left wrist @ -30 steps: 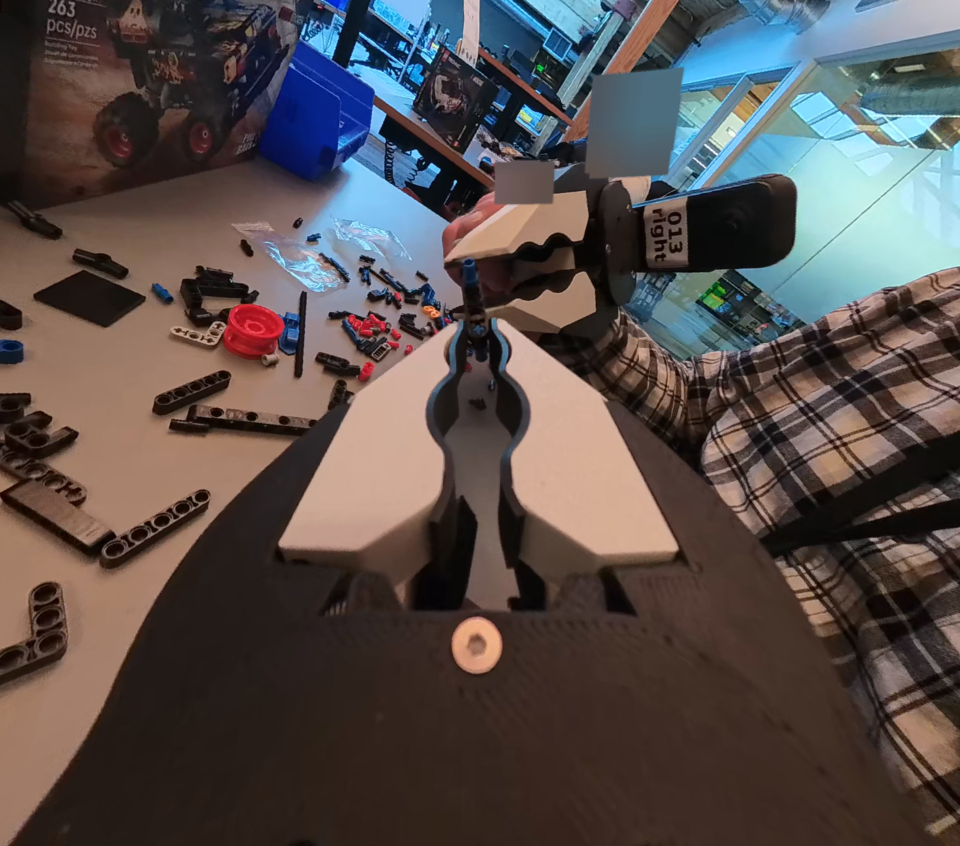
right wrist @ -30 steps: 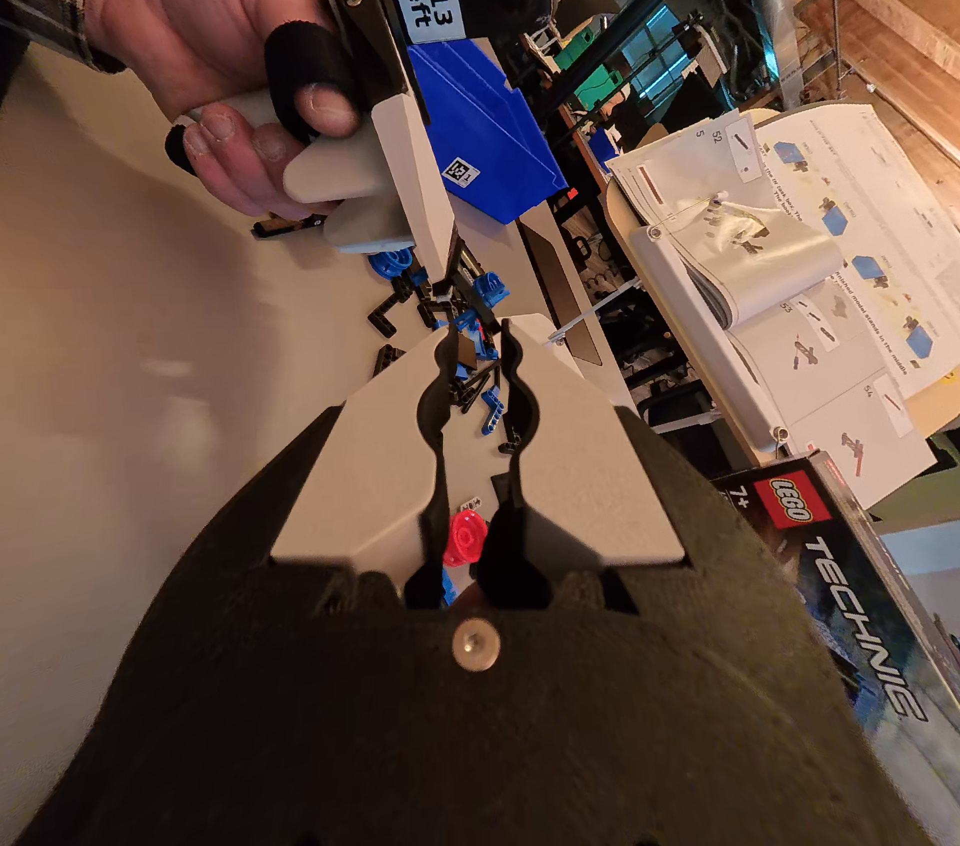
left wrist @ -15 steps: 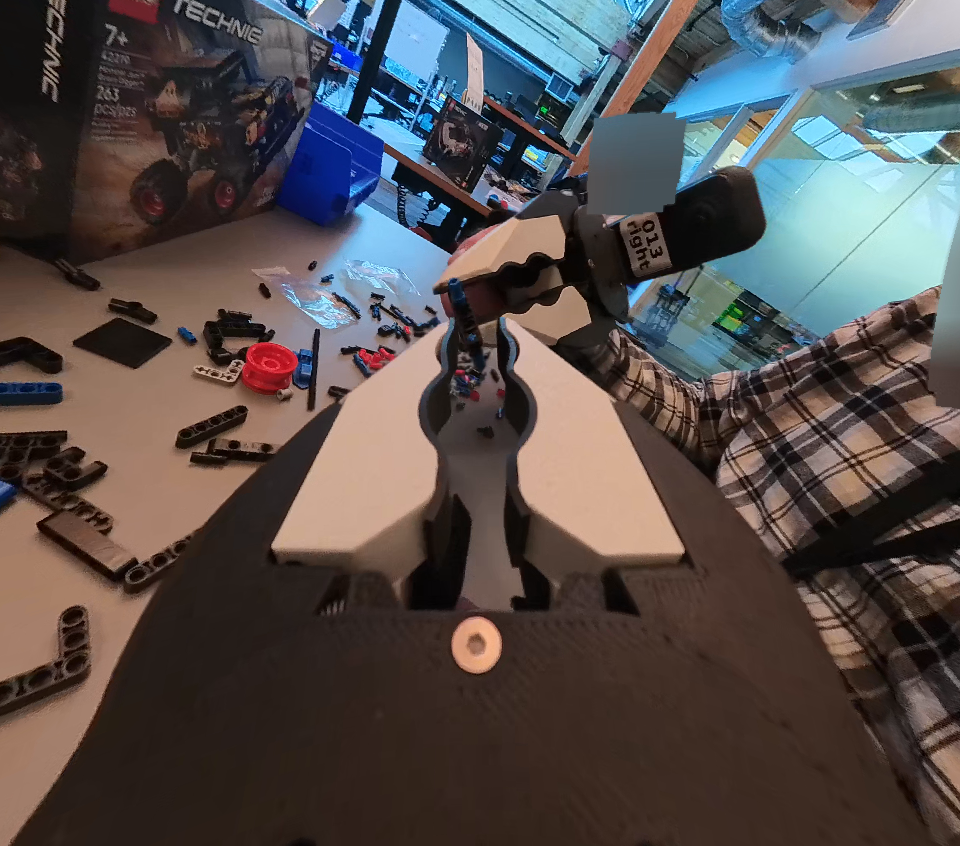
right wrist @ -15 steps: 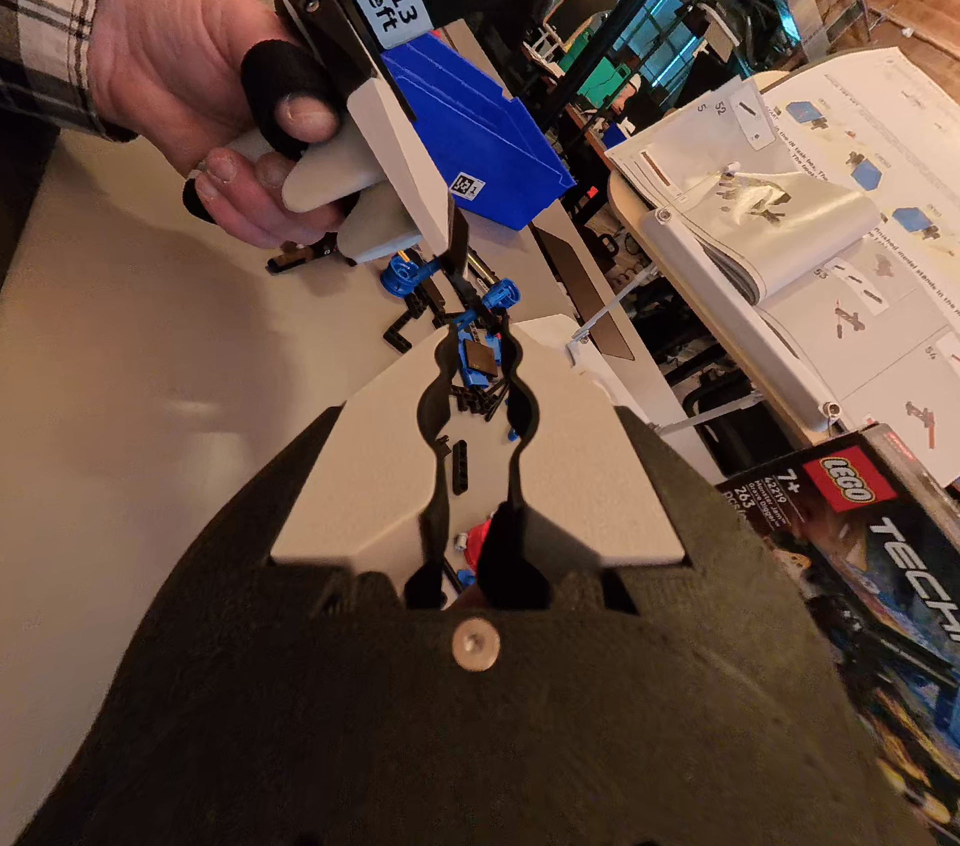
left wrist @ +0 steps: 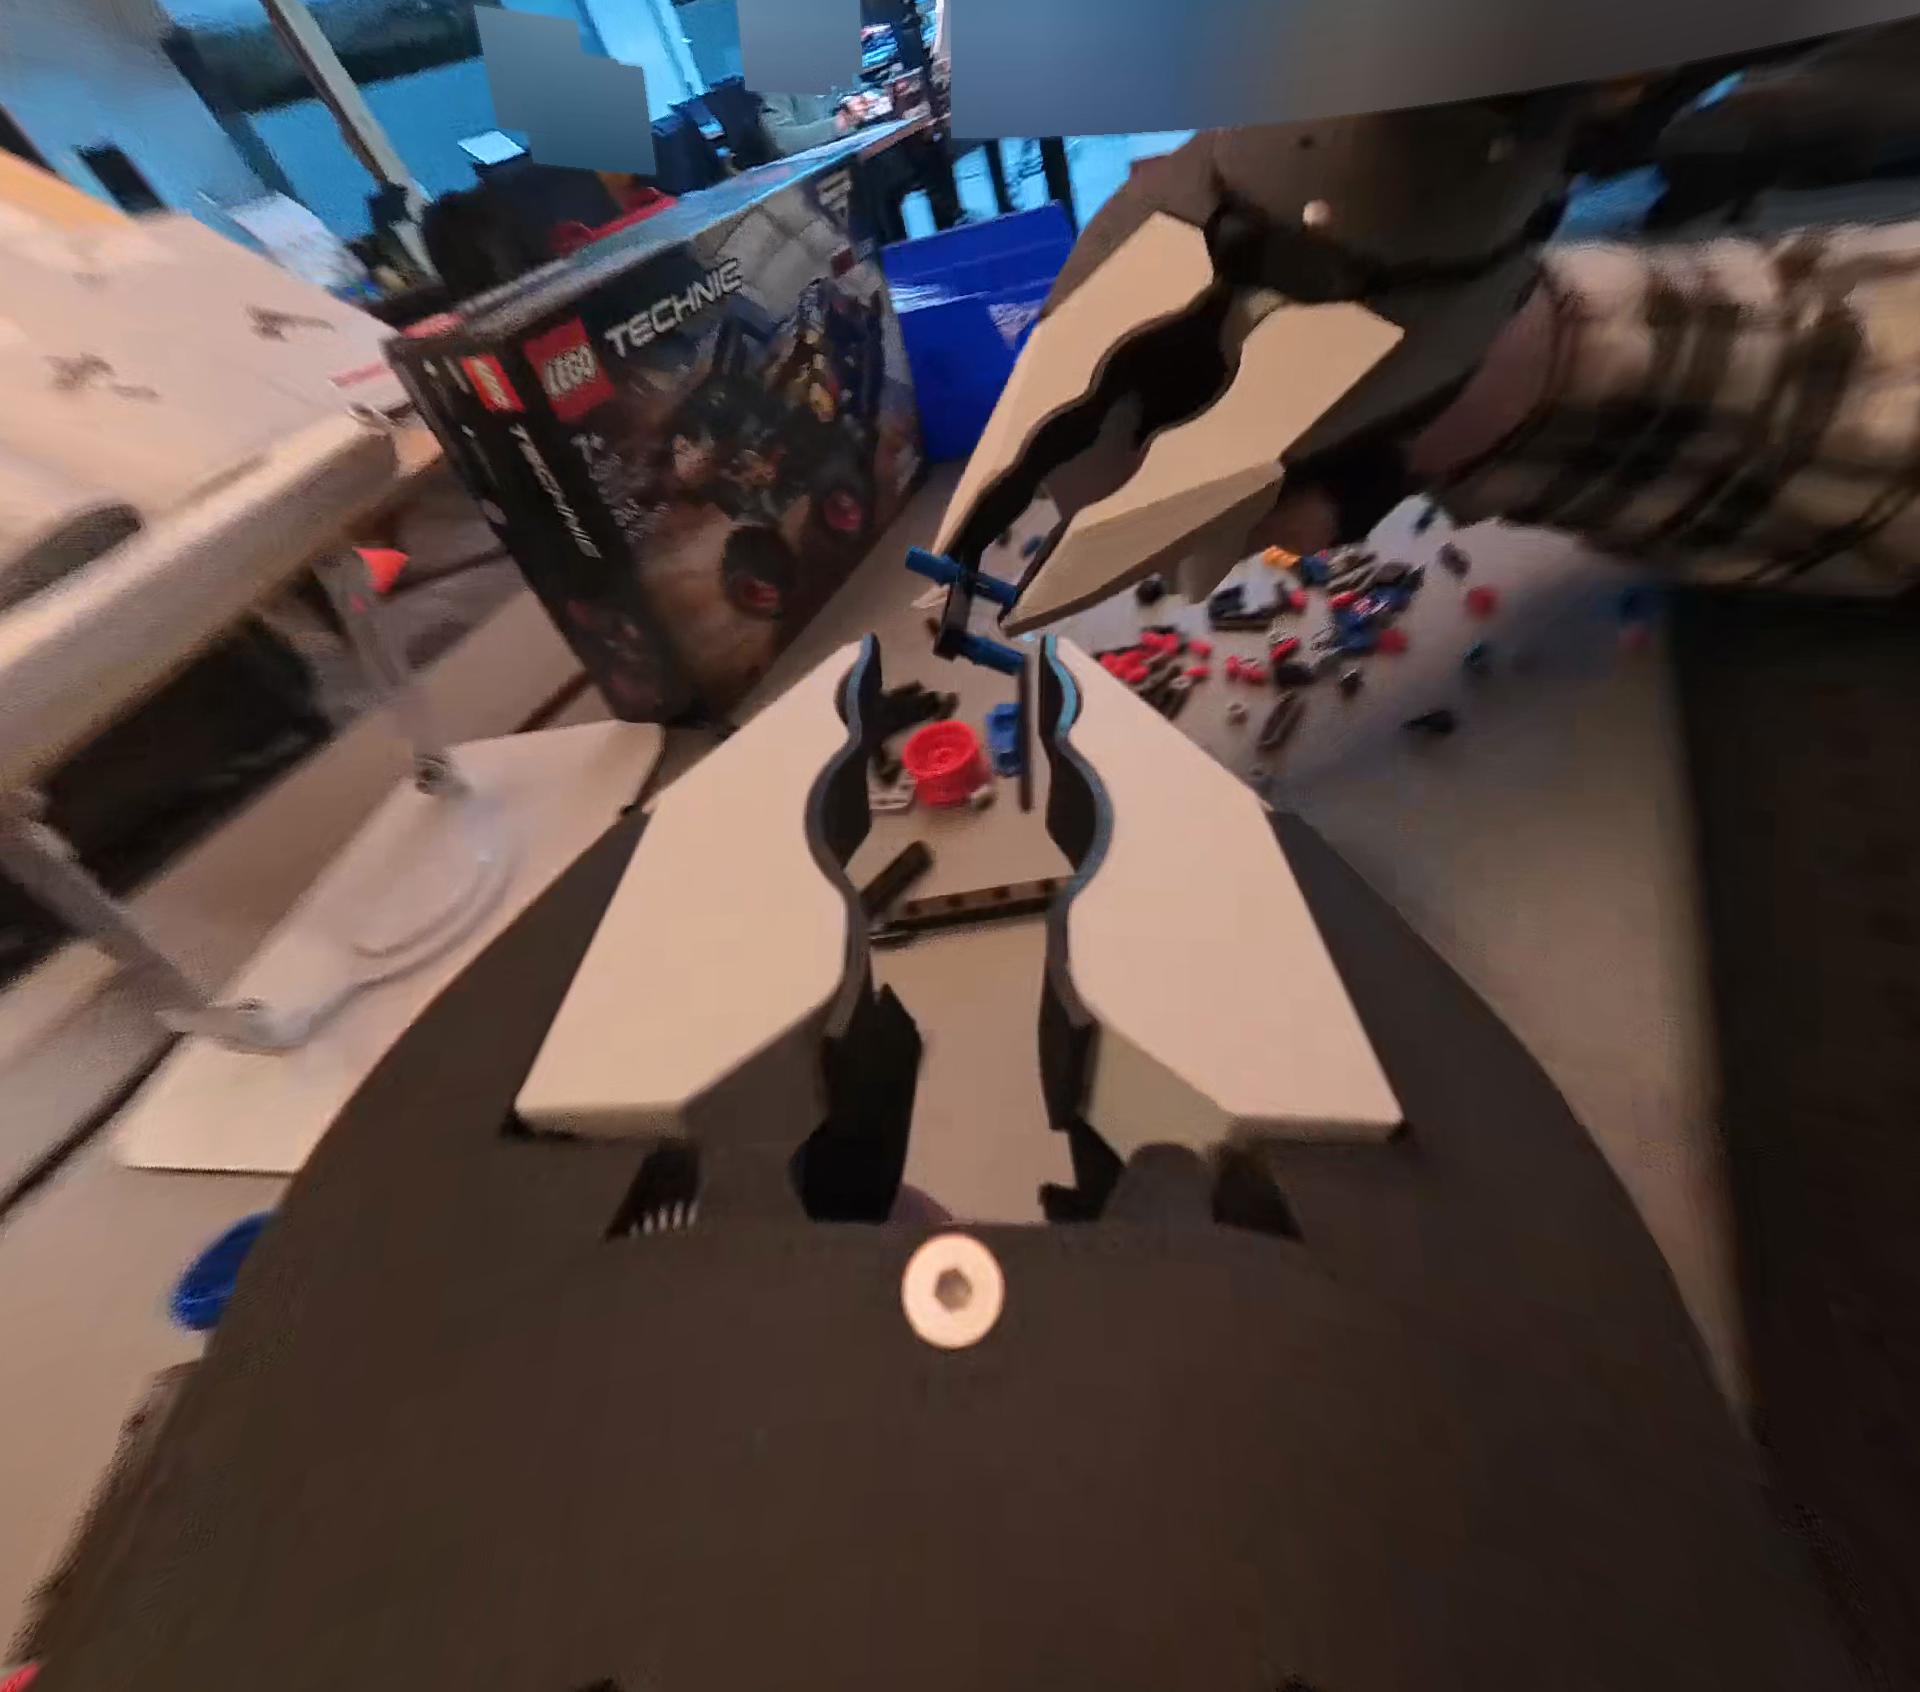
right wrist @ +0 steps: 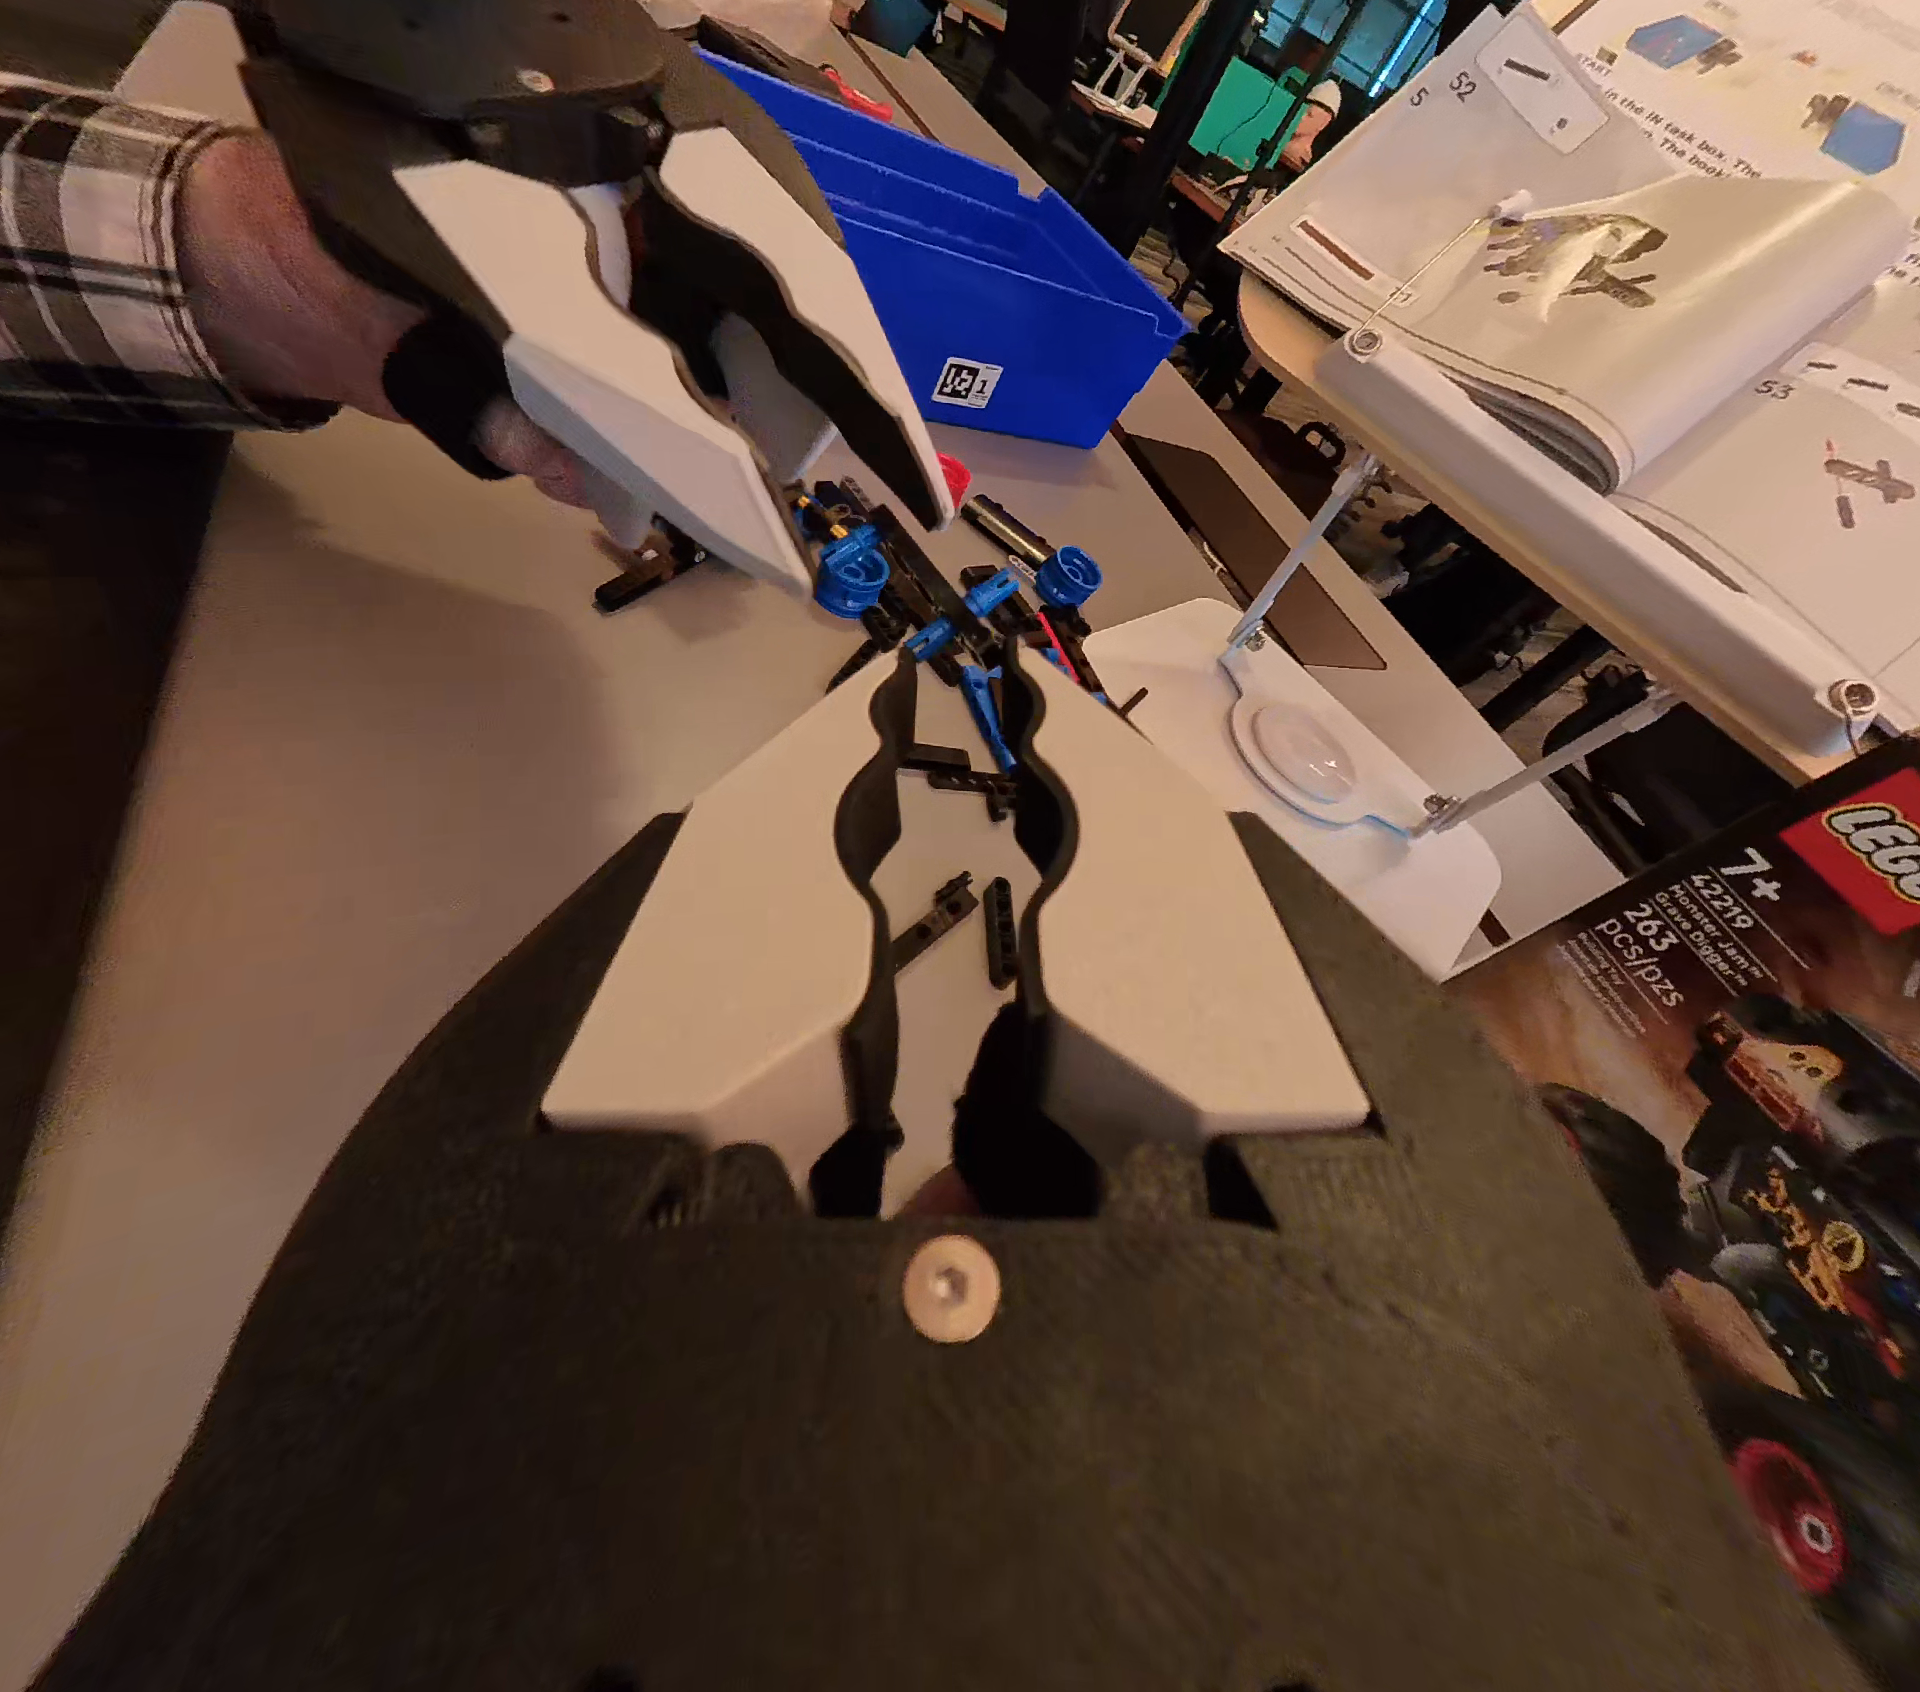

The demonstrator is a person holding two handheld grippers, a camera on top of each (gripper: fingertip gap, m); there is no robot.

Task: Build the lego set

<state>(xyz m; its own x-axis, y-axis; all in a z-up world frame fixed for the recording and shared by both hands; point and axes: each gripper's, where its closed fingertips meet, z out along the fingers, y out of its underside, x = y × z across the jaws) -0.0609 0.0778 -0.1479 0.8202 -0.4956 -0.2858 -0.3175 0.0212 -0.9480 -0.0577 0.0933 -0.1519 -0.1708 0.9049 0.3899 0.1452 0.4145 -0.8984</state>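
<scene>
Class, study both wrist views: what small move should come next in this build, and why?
Probably bring the left gripper up to the black piece with blue pins and close on its free end. The right gripper pinches that piece above the table, while the left is open and empty, close beside it.

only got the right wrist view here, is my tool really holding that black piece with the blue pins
Observer: Yes. The left wrist view shows the right tool pinching the black piece with blue pins at its very tips, up off the table.
Operator: anything red lying around
Observer: A red wheel hub lies on the table, framed between the fingers of the open left tool, with a small blue piece right beside it.
Operator: ok and whats behind my camera
Observer: A scatter of small red, blue and black parts lies on the table below the plaid sleeve.
</scene>
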